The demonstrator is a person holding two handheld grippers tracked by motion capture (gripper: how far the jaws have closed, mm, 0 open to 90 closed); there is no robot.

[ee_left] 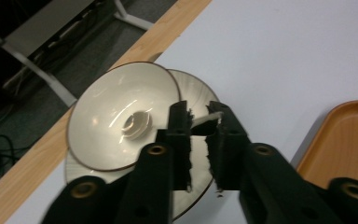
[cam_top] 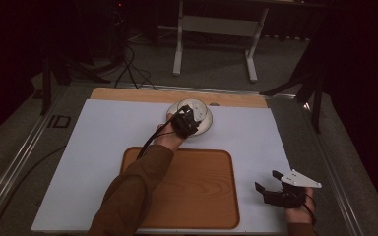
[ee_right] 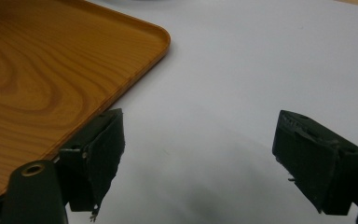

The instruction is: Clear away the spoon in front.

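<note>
Two cream plates lie stacked at the far middle of the white mat [cam_top: 113, 132]. The upper plate [ee_left: 116, 116] has a brown rim and sits shifted left over the lower plate [ee_left: 196, 88]. My left gripper [cam_top: 184, 120] reaches over them, and in the left gripper view my left gripper [ee_left: 204, 113] stands nearly closed, pinching a pale strip of plate rim, seemingly the lower plate's. My right gripper [cam_top: 267, 180] rests at the near right of the mat, wide open. In its own view my right gripper [ee_right: 203, 126] has nothing between its jaws.
A wooden tray [cam_top: 197, 196] lies bare at the near middle of the mat, its corner seen as the tray [ee_right: 51, 70] left of the right jaws. The table's wooden back edge [cam_top: 142, 94] runs just behind the plates. Beyond stand a desk frame [cam_top: 178, 54] and floor cables [cam_top: 133, 69].
</note>
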